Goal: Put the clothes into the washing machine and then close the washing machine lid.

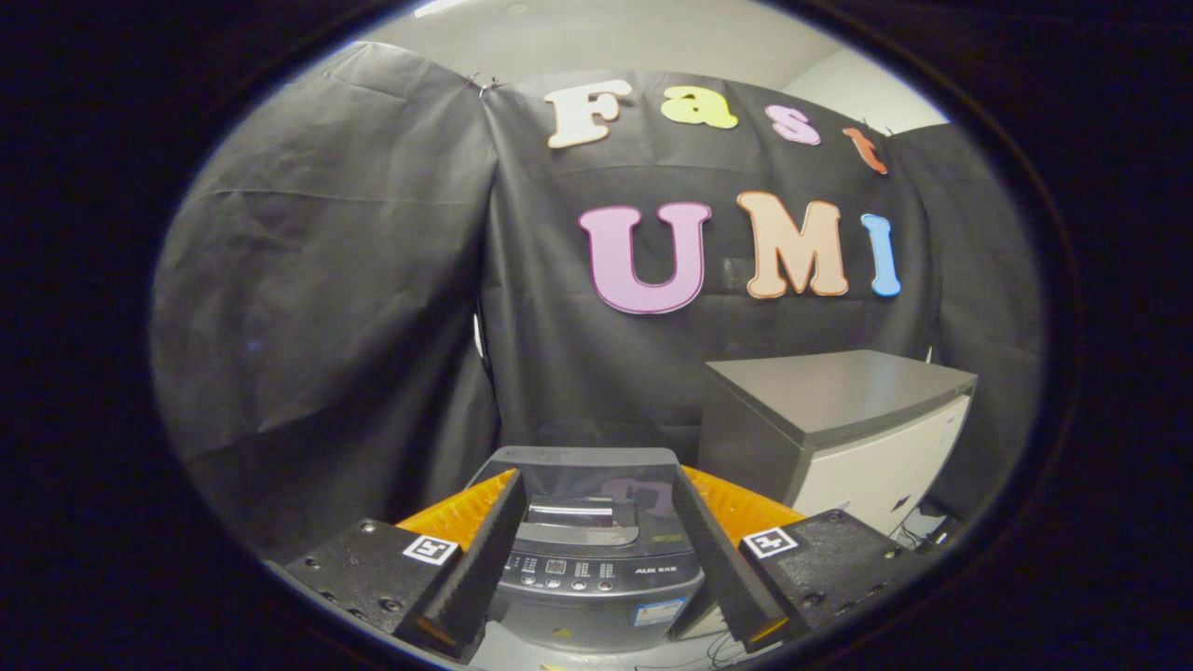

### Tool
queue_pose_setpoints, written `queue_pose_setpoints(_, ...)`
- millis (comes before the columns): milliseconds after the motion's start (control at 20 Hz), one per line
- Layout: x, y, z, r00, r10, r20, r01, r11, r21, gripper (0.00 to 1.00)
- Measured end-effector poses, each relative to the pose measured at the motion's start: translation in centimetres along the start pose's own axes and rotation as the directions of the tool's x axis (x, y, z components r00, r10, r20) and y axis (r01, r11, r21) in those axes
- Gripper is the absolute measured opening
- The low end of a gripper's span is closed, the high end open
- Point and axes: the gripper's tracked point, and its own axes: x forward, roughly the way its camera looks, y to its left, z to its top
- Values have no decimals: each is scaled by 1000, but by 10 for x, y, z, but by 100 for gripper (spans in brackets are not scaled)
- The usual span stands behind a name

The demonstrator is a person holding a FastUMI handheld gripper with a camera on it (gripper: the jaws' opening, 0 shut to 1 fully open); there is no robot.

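In the gripper view, the claw (596, 568) sits at the bottom middle of the frame, and its two fingers (485, 550) are spread wide apart with nothing held between them. Low in the middle of the frame, right in the gap between the fingers, stands the washing machine (596, 582). It is small and dark, with a row of buttons on its front panel. Its lid (582, 480) looks down and flat on top, though the see-through part makes it hard to be sure. Something orange (746, 508) peeks out behind the fingers on both sides of the machine; it may be a basket or tub, but I cannot tell what it is. To the lower right of the frame, beside the machine, is a grey and white cabinet (839, 419) with a flat top. The black cloth wall (326, 298) fills the back. No clothes can be picked out for sure, so I cannot say where they are. The claw holds no clothes, so the job looks like it is either at its very start or fully over, and this view alone cannot settle which.
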Motion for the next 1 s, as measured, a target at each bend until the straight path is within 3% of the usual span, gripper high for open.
queue_pose_setpoints(150,-23,-3,1,999,15,29,-15,999,-28,95)
queue_pose_setpoints(350,-56,3,2,996,61,64,-62,998,23,96)
queue_pose_setpoints(600,-89,-23,14,988,5,152,-6,1000,7,95)
queue_pose_setpoints(1000,-121,-59,-5,992,-11,129,12,1000,-1,95)
